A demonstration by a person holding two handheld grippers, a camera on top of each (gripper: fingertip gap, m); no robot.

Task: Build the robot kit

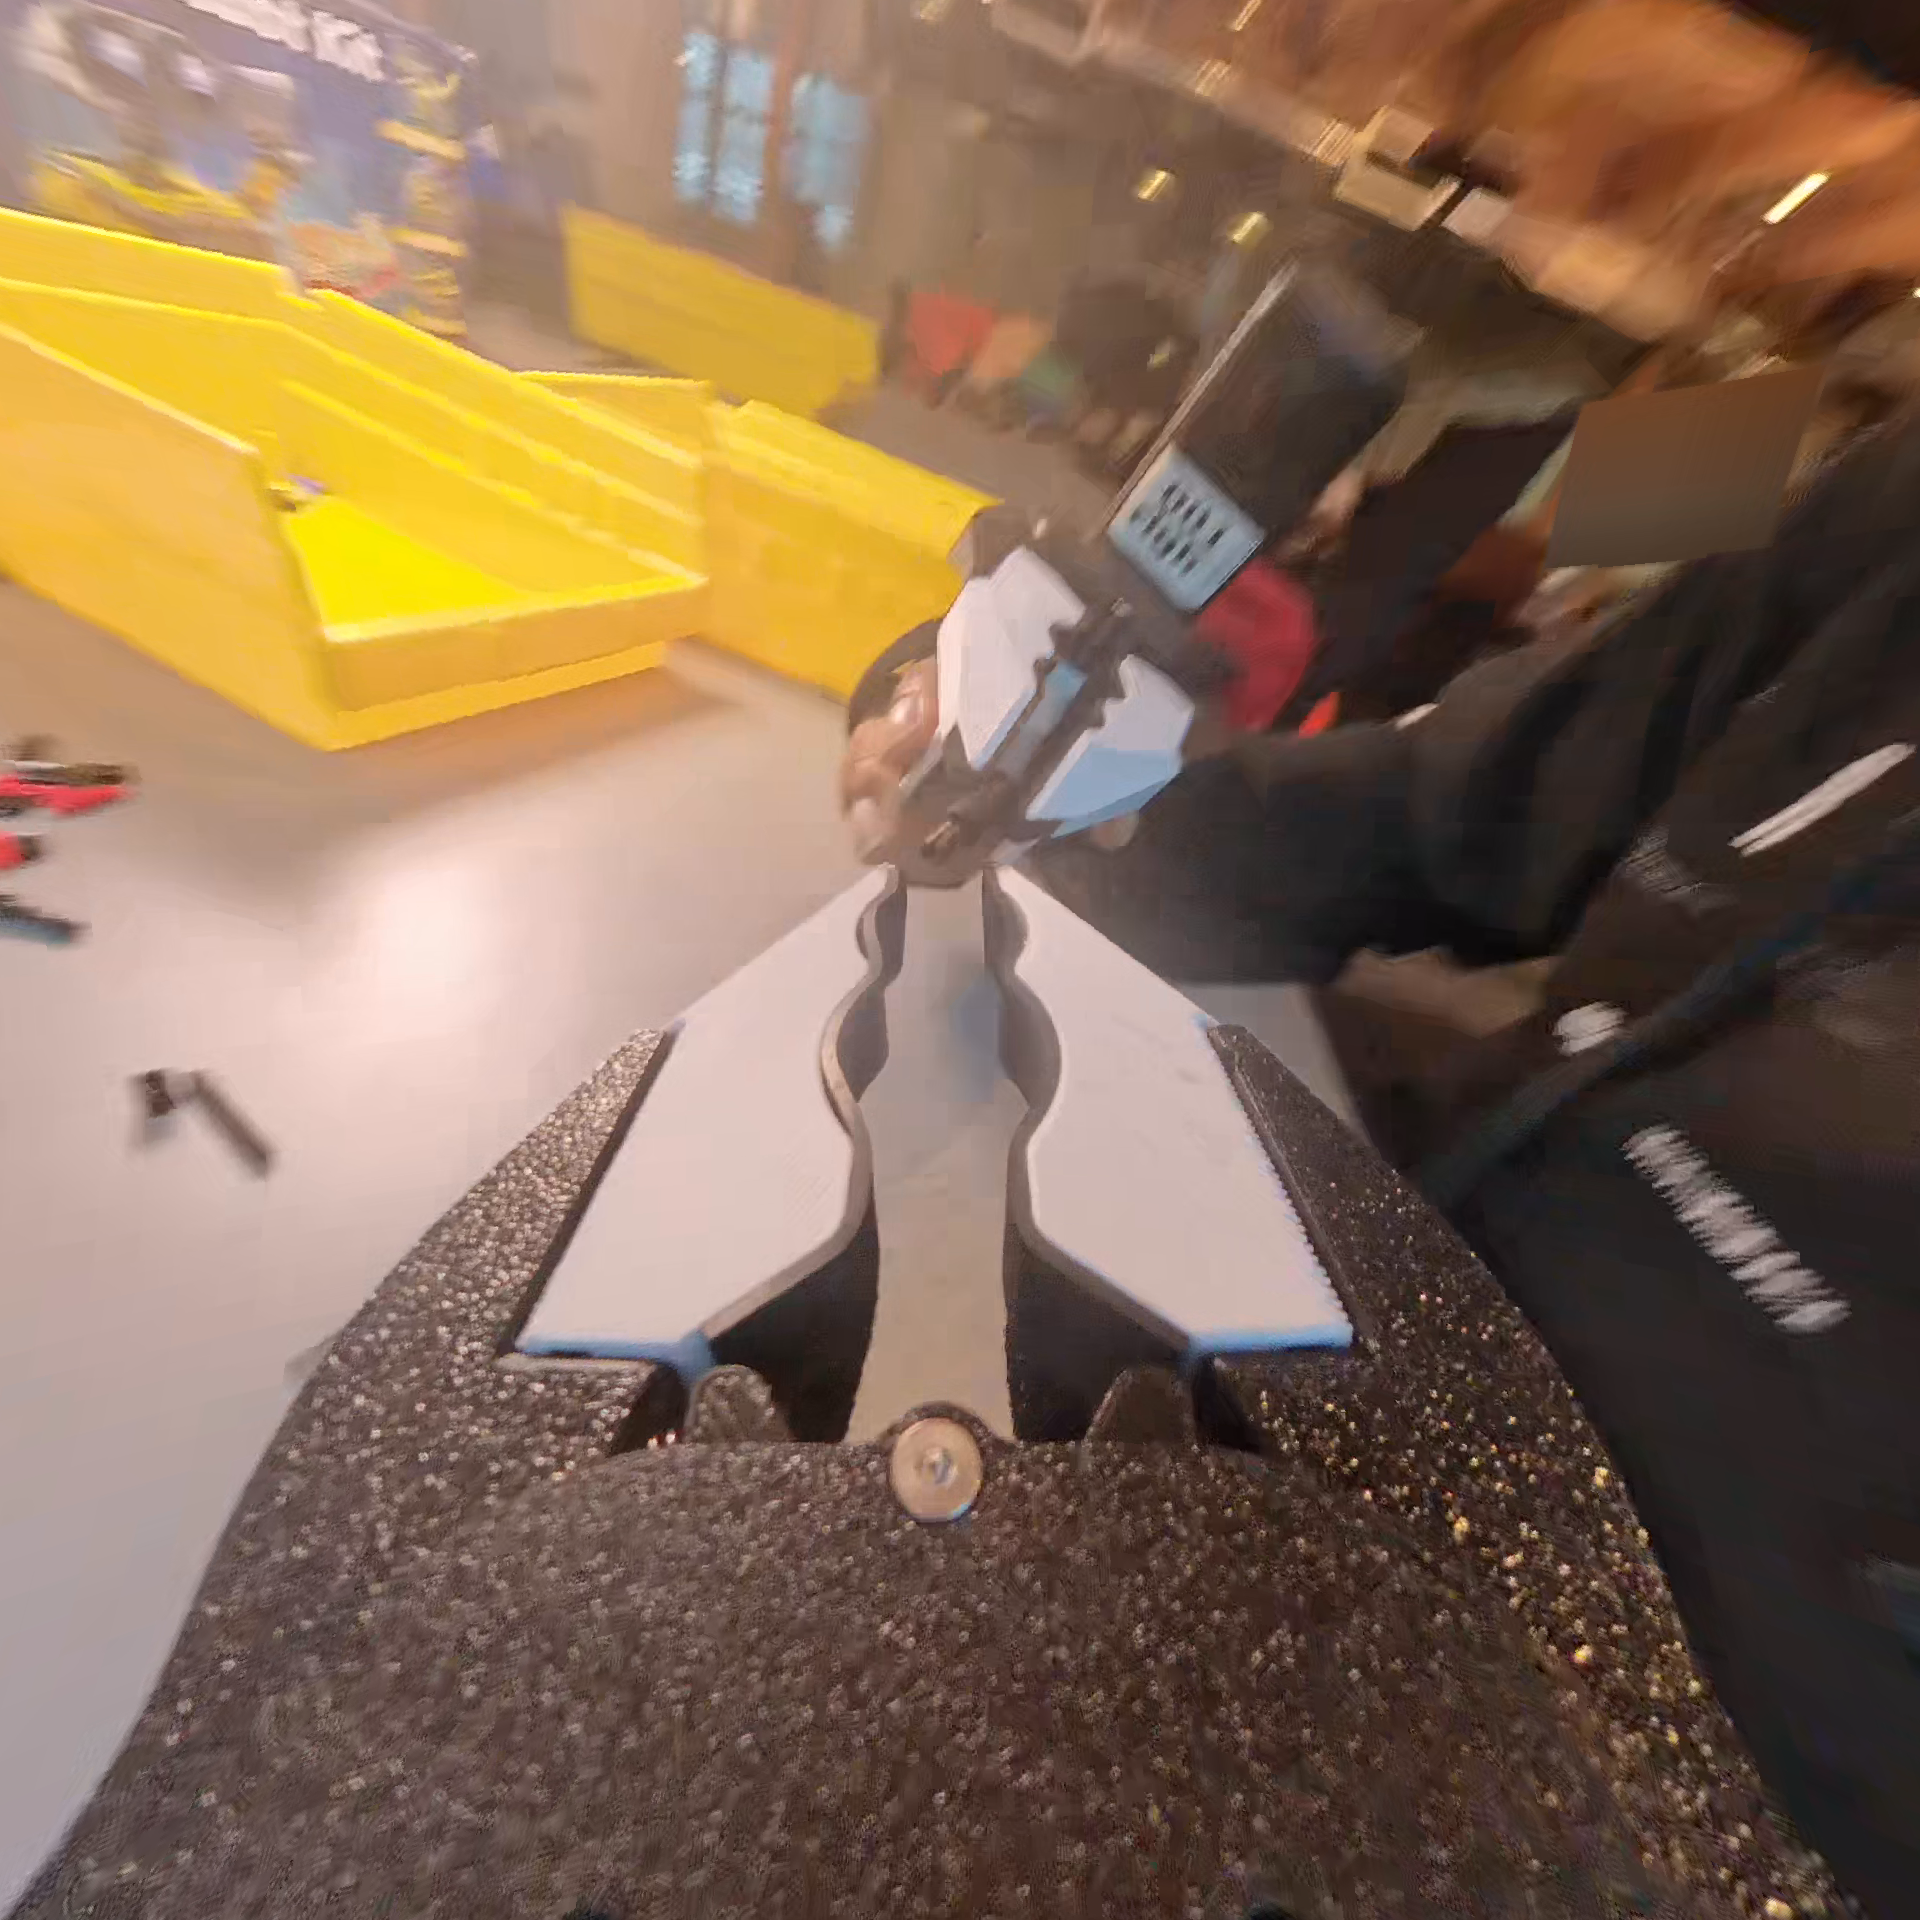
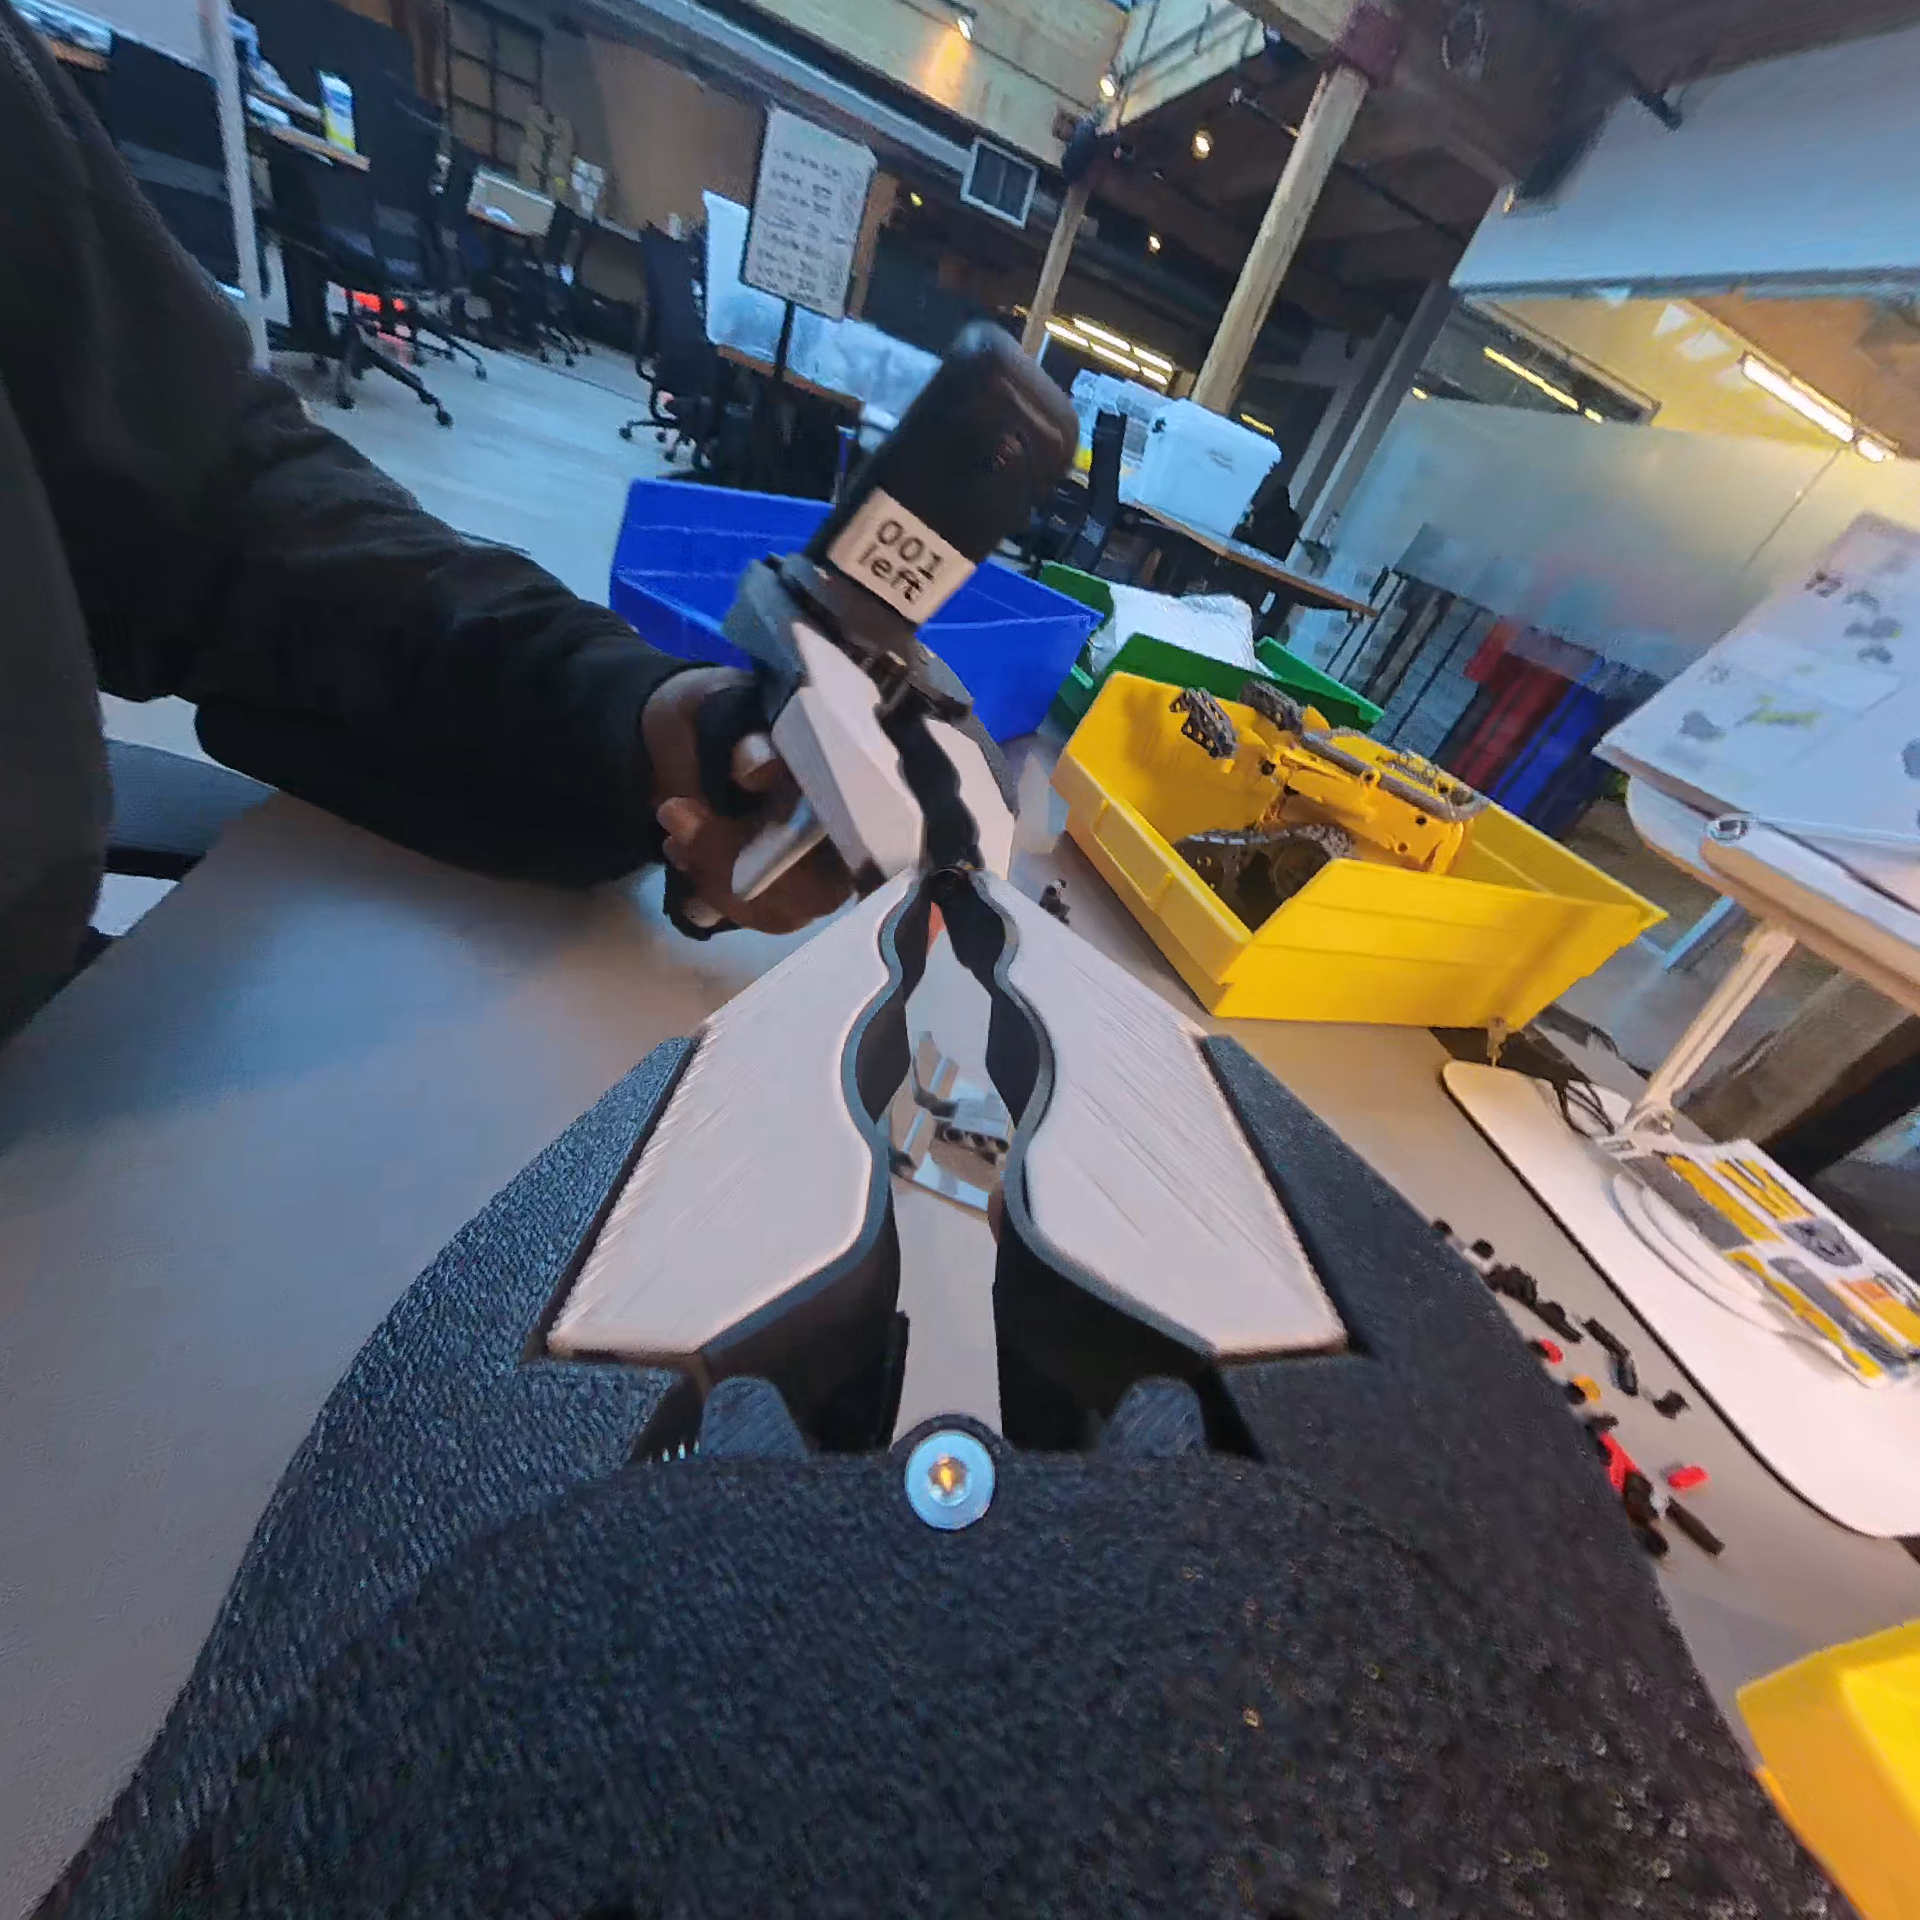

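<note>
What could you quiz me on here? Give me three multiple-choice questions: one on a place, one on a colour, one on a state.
1. Where do the small loose pieces lie?
A. on the table
B. on the floor
C. on a chair

2. What colour is the bin behind the left gripper?
A. red
B. blue
C. white

3. The yellow bin is:
A. empty
B. upside down
C. holding a toy vehicle

Answers:
1 A: the small loose pieces are scattered on the table.
2 B: the bin behind the left gripper is blue.
3 C: the yellow bin stands upright with a yellow toy vehicle inside.
</note>
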